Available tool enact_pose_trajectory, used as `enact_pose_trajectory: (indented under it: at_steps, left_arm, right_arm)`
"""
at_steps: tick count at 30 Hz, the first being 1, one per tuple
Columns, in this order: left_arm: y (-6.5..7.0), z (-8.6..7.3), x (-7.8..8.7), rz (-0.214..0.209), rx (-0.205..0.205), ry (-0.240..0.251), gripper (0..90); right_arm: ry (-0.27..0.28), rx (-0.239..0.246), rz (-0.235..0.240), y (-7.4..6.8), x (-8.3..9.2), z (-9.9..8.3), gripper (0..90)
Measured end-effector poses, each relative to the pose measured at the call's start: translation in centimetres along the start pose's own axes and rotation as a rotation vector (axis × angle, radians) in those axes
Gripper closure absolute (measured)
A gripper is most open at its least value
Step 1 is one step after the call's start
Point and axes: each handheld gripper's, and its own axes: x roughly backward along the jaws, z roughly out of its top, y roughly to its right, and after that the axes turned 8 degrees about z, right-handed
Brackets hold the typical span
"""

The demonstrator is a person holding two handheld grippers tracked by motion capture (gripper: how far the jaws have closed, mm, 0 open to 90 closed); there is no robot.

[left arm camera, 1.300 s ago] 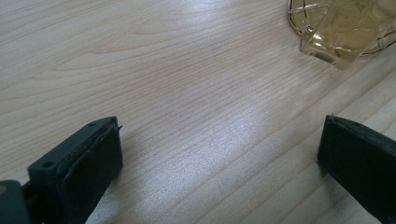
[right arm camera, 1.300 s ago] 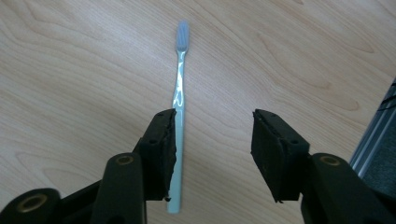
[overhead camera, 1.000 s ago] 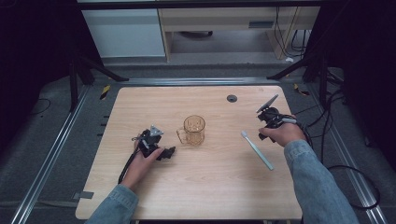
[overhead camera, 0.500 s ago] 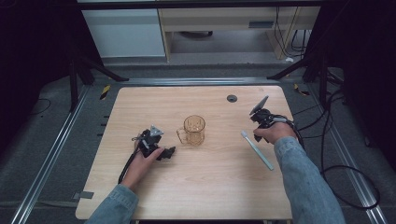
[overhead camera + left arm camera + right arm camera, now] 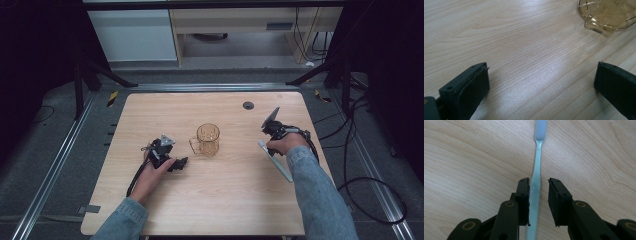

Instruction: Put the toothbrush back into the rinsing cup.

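a: where are the hands?

b: the left gripper (image 5: 181,163) rests low in the left hand, jaws spread wide, forearm in a denim sleeve. the right gripper (image 5: 538,197) points down at the tabletop.

a: and its jaws?

b: they have just been closing, now narrow; a slim gap remains at one pad.

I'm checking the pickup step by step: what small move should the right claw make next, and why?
Probably finish closing. The right claw straddles the pale blue plastic toothbrush lying on the wooden table; its jaws have just been closing, yet a gap remains on one side.
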Motion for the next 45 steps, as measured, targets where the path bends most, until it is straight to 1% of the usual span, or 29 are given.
enact_pose_trajectory:
  at_steps: [3,4,7,8,13,14,15,16,20,22,24,25,27,28,29,32,33,39,40,45]
  left_arm:
    - [0.0,0.0,0.0,0.000,0.000,0.000,0.0]
    - [0.0,0.0,0.0,0.000,0.000,0.000,0.0]
    - [0.0,0.0,0.0,0.000,0.000,0.000,0.0]
    - [0.0,0.0,0.0,0.000,0.000,0.000,0.0]
    - [0.0,0.0,0.0,0.000,0.000,0.000,0.0]
    - [0.0,0.0,0.0,0.000,0.000,0.000,0.0]
    - [0.0,0.0,0.0,0.000,0.000,0.000,0.0]
    - [0.0,0.0,0.0,0.000,0.000,0.000,0.0]
    - [0.0,0.0,0.0,0.000,-0.001,0.000,0.0]
    - [0.0,0.0,0.0,0.000,0.000,0.000,0.0]
    - [0.0,0.0,0.0,0.000,-0.001,0.000,0.0]
    - [0.0,0.0,0.0,0.000,-0.001,0.000,0.0]
    - [0.0,0.0,0.0,0.000,0.000,0.000,0.0]
    - [0.0,0.0,0.0,0.000,-0.001,0.000,0.0]
    - [0.0,0.0,0.0,0.000,-0.001,0.000,0.0]
    - [0.0,0.0,0.0,0.000,0.000,0.000,0.0]
    - [0.0,0.0,0.0,0.000,0.000,0.000,0.0]
    - [0.0,0.0,0.0,0.000,-0.001,0.000,0.0]
    - [0.0,0.0,0.0,0.000,-0.001,0.000,0.0]
    - [0.0,0.0,0.0,0.000,-0.001,0.000,0.0]
  right_arm:
    - [-0.013,-0.009,0.003,0.0,-0.4,0.1,70.4]
    - [-0.019,-0.017,0.012,0.0,-0.6,0.2,70.3]
    - [-0.027,-0.006,0.013,0.1,-0.9,0.4,69.7]
    - [-0.033,-0.014,0.011,0.0,-1.1,0.4,69.6]
    - [-0.056,-0.012,0.020,-0.1,-1.6,0.7,69.6]
    - [-0.063,-0.023,0.023,-0.1,-1.6,0.8,69.4]
    - [-0.062,-0.017,0.021,0.0,-1.7,0.9,69.3]
    - [-0.063,-0.030,0.023,-0.1,-1.7,0.9,69.3]
    - [-0.074,-0.039,0.027,0.1,-1.8,1.0,69.5]
    - [-0.080,-0.052,0.031,0.4,-1.9,0.9,70.1]
    - [-0.083,-0.051,0.034,0.6,-1.9,0.9,70.3]
    - [-0.085,-0.062,0.039,0.7,-1.9,0.9,70.4]
    - [-0.078,-0.061,0.044,0.8,-1.8,0.9,70.5]
    - [-0.068,-0.071,0.045,1.0,-1.6,0.9,70.9]
    - [-0.070,-0.075,0.044,1.0,-1.7,0.9,70.9]
    - [-0.078,-0.067,0.044,1.0,-1.9,0.8,71.0]
    - [-0.077,-0.071,0.045,0.9,-1.9,0.8,71.1]
    - [-0.079,-0.064,0.053,0.8,-1.9,1.0,73.0]
    - [-0.086,-0.062,0.059,0.7,-2.0,1.1,73.5]
    - [-0.096,-0.060,0.057,0.7,-2.3,1.3,74.8]
